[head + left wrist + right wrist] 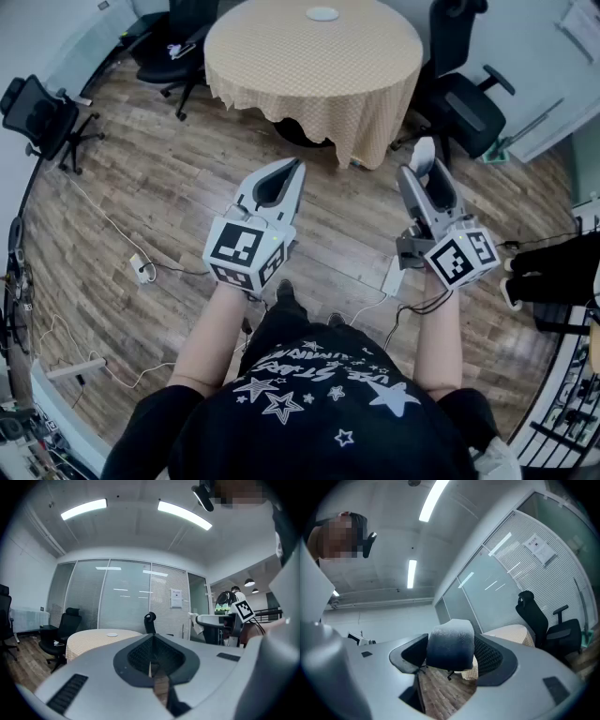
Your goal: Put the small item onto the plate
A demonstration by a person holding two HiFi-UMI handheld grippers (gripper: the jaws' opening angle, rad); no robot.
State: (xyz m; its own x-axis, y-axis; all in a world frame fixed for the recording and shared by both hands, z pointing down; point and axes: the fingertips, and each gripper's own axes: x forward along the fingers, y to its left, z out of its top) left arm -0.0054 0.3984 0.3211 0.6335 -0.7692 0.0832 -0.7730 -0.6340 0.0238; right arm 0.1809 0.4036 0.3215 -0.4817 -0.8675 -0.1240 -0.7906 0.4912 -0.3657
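The right gripper (427, 174) has its jaws spread wide and clamped on the small item (450, 644), a rounded, blocky lump with a grainy, soft-looking surface, pale on top and darker toward its base. It fills the space between the two dark meshed pads (497, 656) and is carried in the air, well short of the table. The left gripper (296, 167) has its jaws closed together with nothing between them; its ribbed dark pads meet in a thin line. Both grippers are smooth grey shells, each with a cube of black-and-white square markers at the back.

The round table (309, 70) stands ahead under a tan checked cloth that hangs over the edge in soft folds. The plate (322, 13), small, white and round, lies near the table's far edge, with bare cloth all around it.

The floor (169, 187) is wood planking with a slight sheen. A broad open stretch of it lies between the person and the near edge of the table. A black office chair (469, 103) sits close to the table's right side, another (178, 47) at its left, and a third (42, 117) well apart by the left wall. Thin white cables (141, 267) trail across the planks to the left of the person. Behind the table runs a glass wall (122, 606) with blinds.
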